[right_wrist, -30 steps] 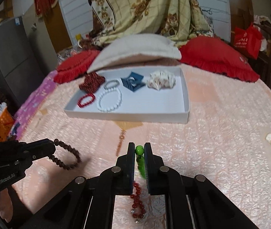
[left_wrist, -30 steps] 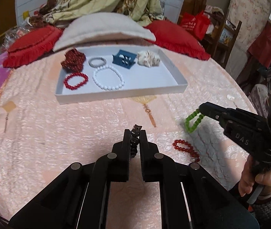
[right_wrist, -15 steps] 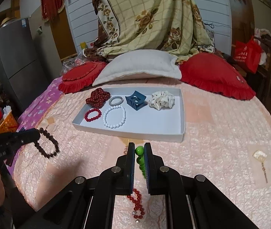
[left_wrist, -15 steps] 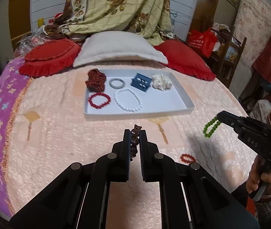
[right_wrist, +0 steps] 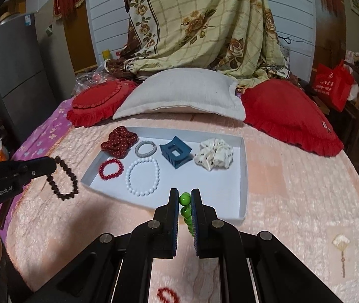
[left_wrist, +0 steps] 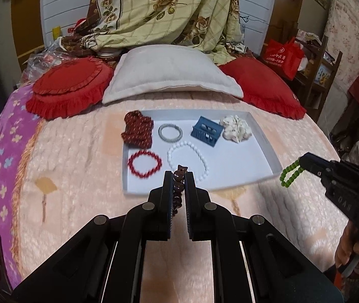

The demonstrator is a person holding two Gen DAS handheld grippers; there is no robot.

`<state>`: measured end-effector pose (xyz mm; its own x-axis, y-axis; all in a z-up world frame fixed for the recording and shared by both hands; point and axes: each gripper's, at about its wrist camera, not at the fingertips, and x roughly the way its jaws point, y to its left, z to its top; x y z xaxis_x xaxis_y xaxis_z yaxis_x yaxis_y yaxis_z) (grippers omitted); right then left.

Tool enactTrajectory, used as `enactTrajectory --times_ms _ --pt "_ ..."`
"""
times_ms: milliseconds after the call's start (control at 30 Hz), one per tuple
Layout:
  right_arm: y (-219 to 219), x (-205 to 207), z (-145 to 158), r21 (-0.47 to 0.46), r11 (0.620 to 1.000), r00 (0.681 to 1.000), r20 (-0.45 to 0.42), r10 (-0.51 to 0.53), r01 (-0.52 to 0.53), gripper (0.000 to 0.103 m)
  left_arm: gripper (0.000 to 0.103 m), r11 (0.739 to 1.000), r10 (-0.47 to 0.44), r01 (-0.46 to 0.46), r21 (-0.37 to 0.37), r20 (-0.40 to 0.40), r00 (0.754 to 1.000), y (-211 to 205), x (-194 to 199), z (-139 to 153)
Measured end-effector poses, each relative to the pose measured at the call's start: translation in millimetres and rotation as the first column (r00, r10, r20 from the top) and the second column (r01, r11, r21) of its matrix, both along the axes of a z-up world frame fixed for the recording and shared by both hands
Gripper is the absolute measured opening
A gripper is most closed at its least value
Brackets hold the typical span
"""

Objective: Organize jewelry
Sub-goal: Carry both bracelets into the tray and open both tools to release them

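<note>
Left tongs (left_wrist: 178, 176) closed on a brown bead bracelet (right_wrist: 63, 180); in the left wrist view only a few beads show between the fingers, the rest hidden behind them. From the right wrist view its loop hangs free above the bed (right_wrist: 293, 189), beside the tray's left edge.

Right tongs (right_wrist: 185, 198) closed on a green bead bracelet (left_wrist: 290, 173); own view shows just a few beads between the fingers, lower loop hidden. From the left view it dangles off the tray's right side.

White tray (left_wrist: 270, 151) on the bed holds a red bracelet (left_wrist: 144, 164), white bracelet (left_wrist: 188, 160), grey bracelet (left_wrist: 170, 132), blue hair clip (left_wrist: 206, 134), two scrunchies.

Another red bracelet (right_wrist: 168, 295) lies on the bed, cut off at the frame's bottom edge.
</note>
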<state>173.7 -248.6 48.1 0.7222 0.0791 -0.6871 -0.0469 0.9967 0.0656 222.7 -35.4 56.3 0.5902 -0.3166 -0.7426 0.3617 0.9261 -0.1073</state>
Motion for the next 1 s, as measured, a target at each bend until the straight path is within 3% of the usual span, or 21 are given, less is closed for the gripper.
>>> enactTrajectory --times_ms 300,467,733,1000 --pt "15 58 -25 0.025 1.0 0.997 -0.071 0.002 0.0 0.009 0.007 0.998 0.022 -0.028 -0.05 -0.124 0.992 -18 68 -41" --pt "24 84 -39 0.141 0.99 0.994 -0.103 0.034 -0.019 0.009 0.007 0.996 0.029 -0.044 -0.078 -0.19 0.981 -15 82 -67" --pt "6 101 -87 0.187 0.981 0.979 -0.204 -0.01 0.049 0.009 0.007 0.995 0.096 -0.099 -0.003 -0.24 0.966 3 94 -101" --pt "-10 99 -104 0.192 0.977 0.969 -0.245 -0.04 0.089 0.009 0.007 0.992 0.129 -0.122 0.043 -0.235 0.963 7 85 -111"
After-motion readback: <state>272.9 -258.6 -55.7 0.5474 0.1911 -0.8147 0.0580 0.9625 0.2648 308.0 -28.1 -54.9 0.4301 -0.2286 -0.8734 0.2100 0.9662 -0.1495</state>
